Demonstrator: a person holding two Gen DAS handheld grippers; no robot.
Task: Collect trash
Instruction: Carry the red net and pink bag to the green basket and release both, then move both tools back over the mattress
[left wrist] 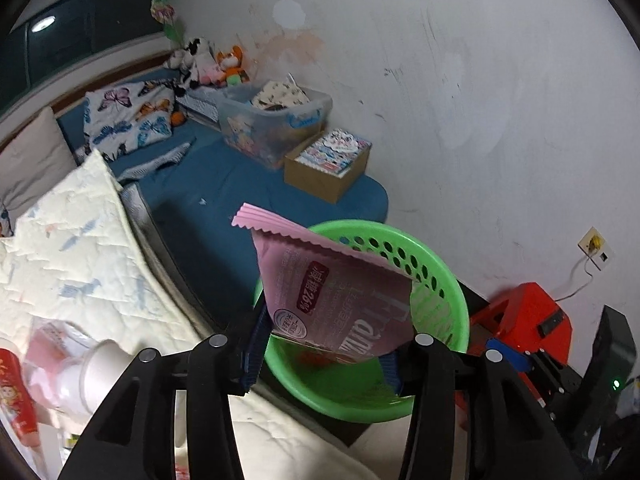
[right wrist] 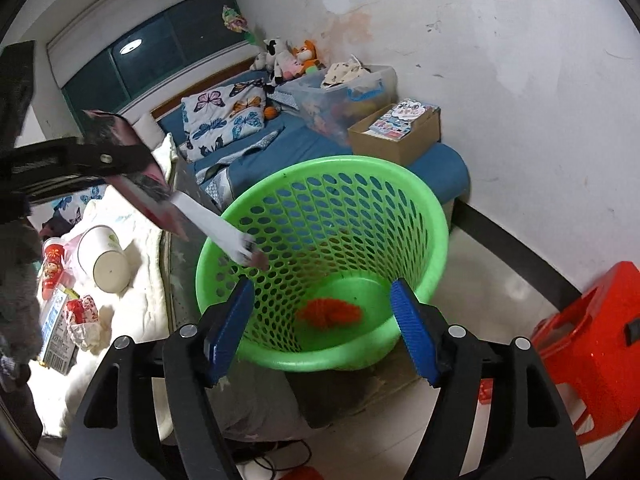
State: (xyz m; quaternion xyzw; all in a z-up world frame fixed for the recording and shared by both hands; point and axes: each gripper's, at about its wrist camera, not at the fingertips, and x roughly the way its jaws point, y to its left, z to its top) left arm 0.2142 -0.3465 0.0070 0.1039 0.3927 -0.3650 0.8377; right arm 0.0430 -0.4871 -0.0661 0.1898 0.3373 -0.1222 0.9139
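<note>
Pink foil is what fills my left view: a snack packet point(left wrist: 340, 292) stands between the jaws of my left hand-held gripper point(left wrist: 324, 356), its zigzag top edge pointing away from me. I have it above the near rim of the green basket point(left wrist: 448, 280) so that it can fall inside. From this view I cannot tell whether the pads are pinching its bottom edge or have let go; the jaws look part-way spread with the packet between them. In the right view the same packet point(right wrist: 160, 192) shows as a dark slanted strip, its white end over the basket's left rim point(right wrist: 208, 248), which tells me it is not yet down in the basket.

My right hand-held gripper point(right wrist: 324, 320) stands spread and empty, its blue pads point(right wrist: 412, 332) framing the basket's open mouth from above. An orange crumpled thing point(right wrist: 328, 312) lies on the basket's bottom (trash already dropped in, I judge), so the right one has nothing left to do here.

More trash waits on the bed point(right wrist: 132, 320), near its edge beside the basket: a white cup point(right wrist: 104, 260) on its side, a red packet point(right wrist: 52, 268), a crumpled wrapper point(right wrist: 82, 316) and a printed flat pack point(right wrist: 58, 340). The basket sits on the floor just beside that edge of the bed, handy for short trips. A red stool point(right wrist: 592, 344) stands on the basket's far side, out of my way.
</note>
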